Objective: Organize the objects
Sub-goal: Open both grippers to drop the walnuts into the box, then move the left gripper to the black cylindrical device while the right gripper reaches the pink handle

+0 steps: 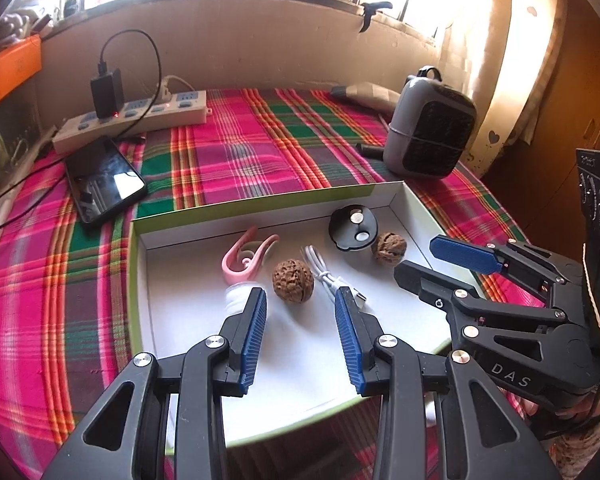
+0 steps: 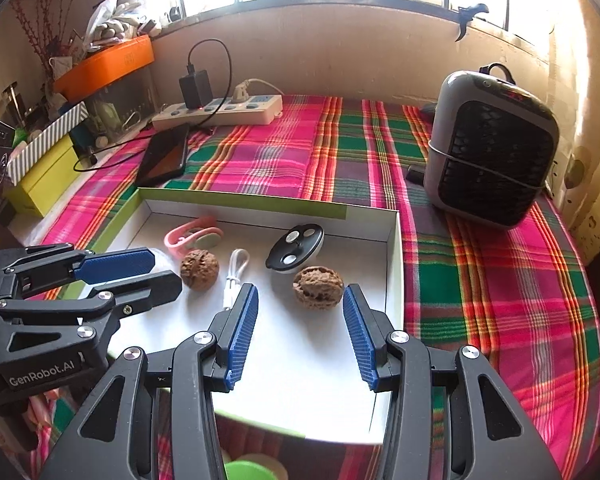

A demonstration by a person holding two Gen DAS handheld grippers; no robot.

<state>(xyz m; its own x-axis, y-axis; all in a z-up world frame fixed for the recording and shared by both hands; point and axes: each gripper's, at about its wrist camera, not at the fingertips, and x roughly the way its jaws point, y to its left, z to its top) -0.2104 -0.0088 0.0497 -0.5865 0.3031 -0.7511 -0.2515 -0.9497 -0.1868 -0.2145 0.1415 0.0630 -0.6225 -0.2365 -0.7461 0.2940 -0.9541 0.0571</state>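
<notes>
Left hand-held gripper (image 1: pixel 301 300) spread wide, empty, hovering over the near part of the box (image 1: pixel 260 200). Left walnut (image 1: pixel 293 280) just ahead between its tips, not touched; white cable (image 1: pixel 328 276) beside its right finger, pink clip (image 1: pixel 246 258) ahead to the left. Right hand-held gripper (image 2: pixel 300 300) likewise spread and empty, right walnut (image 2: pixel 318 287) just ahead between its fingertips. Black round disc (image 2: pixel 296 253) behind that walnut, near the box's far wall. Box on a plaid cloth (image 2: pixel 480 280); heater (image 2: pixel 492 148) well off right.
</notes>
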